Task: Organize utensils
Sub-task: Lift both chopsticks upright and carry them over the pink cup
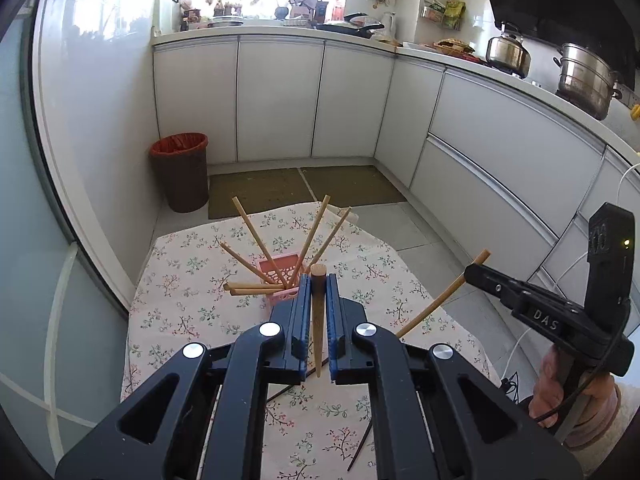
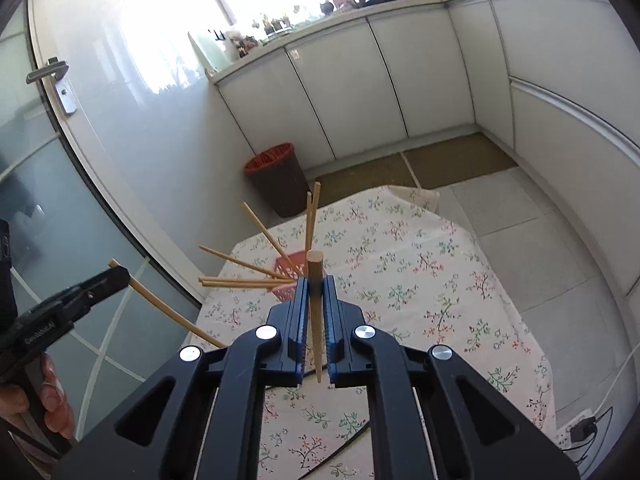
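Hovering above the floral tablecloth [image 1: 192, 292], both grippers tilt downward, each pinching 1 tan wooden chopstick: the left gripper [image 1: 319, 288] holds its chopstick [image 1: 319, 320] lengthwise between the pads, thick end forward, as does the right gripper [image 2: 316, 292] with its chopstick [image 2: 315, 312]. Six more splay from a pink basket [image 1: 276, 270].

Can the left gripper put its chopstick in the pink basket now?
Probably yes. The left gripper is shut on a chopstick, and the pink basket sits just ahead with its top open, though the chopsticks already inside fan out and crowd it.
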A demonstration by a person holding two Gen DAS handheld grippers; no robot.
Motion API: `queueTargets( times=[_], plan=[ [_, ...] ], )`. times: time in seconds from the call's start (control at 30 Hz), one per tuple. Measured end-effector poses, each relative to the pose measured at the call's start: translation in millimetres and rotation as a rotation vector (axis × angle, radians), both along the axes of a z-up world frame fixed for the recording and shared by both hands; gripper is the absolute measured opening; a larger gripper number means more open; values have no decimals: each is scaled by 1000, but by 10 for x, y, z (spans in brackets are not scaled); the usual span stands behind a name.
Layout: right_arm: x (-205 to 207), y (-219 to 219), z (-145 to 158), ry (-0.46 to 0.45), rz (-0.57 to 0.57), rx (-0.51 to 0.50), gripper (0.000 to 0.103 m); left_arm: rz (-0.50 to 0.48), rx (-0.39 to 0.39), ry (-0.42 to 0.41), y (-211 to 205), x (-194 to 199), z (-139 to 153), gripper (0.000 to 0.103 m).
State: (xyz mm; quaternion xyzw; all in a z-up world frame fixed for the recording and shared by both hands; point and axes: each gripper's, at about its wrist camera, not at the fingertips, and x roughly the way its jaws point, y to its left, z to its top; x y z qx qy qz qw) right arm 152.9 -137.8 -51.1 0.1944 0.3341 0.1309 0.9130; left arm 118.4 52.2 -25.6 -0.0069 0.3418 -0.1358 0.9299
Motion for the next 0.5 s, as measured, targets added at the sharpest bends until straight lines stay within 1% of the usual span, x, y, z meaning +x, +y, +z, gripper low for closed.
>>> queueTargets(
  times=[0.23,0.37,0.5],
  plan=[
    [79,46,506,-97,7,1,8,44,-22,-60,8,41,282,6],
    [140,89,656,-128,14,8,8,86,-31,-114,29,198,486,6],
    [183,104,698,-140,15,16,8,138,-34,-156,44,433,582,6]
  ],
)
